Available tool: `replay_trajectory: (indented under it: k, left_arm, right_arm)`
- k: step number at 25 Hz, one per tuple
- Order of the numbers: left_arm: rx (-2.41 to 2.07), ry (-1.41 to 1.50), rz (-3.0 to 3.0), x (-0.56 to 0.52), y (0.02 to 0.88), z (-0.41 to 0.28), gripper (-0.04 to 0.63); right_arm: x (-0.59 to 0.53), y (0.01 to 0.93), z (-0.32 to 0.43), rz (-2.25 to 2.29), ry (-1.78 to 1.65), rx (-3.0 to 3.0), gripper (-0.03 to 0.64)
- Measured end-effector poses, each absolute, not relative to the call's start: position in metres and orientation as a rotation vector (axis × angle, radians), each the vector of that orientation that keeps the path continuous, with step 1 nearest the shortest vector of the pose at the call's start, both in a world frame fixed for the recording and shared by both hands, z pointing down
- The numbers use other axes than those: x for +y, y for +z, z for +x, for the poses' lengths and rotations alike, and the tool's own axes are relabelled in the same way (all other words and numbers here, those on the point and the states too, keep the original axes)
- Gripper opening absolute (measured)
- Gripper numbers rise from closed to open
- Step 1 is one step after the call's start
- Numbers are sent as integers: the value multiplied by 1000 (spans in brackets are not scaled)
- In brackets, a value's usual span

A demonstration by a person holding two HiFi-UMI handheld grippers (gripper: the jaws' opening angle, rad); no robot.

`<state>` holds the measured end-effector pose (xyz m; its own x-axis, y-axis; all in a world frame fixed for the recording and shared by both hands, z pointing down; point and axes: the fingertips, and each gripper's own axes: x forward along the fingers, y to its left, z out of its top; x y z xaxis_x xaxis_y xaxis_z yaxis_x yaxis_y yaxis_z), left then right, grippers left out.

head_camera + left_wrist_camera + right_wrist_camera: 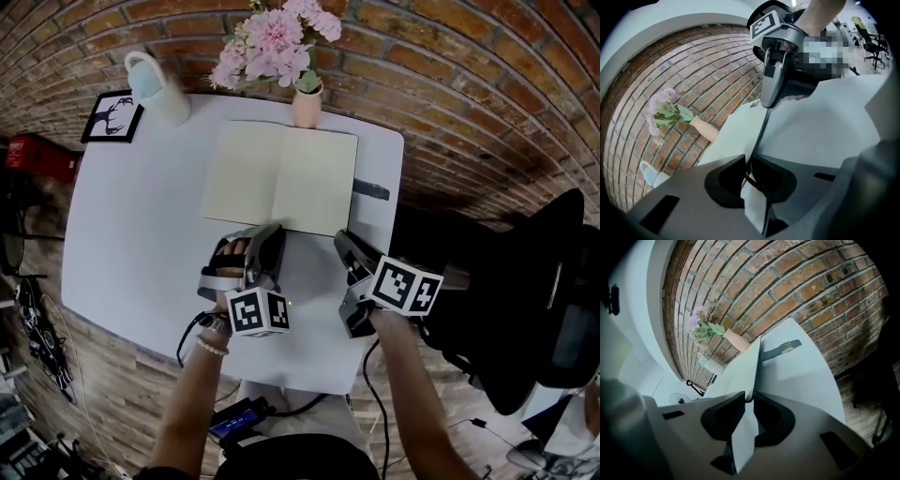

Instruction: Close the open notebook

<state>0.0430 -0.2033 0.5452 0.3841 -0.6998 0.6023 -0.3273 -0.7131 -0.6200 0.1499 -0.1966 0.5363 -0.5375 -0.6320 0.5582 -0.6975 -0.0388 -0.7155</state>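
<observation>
On a white tabletop against a brick wall, an open notebook with cream pages lies flat, just in front of a peach vase of pink flowers; both forearms reach forward from the lower frame, side by side, grippers angled downward at its near edge; the left gripper, a hand wrapped round its grip, has its tongs pinched on that edge close to the spine; the right gripper has its tongs clamped on the near right corner; a dark grey pen lies just beside the right page.
</observation>
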Motion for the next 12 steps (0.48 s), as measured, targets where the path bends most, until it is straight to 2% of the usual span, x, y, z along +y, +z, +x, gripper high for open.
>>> replay_trajectory:
  k: [6,12]
  left_arm:
    - [932,-1253,-2290,-201,544,38,38]
    - [1164,-1172,-2432,-199,525,12,18]
  right_arm:
    - [-196,531,150,1507,1667,-2165,69]
    - [-198,515,148,1510,1604,-2216,64]
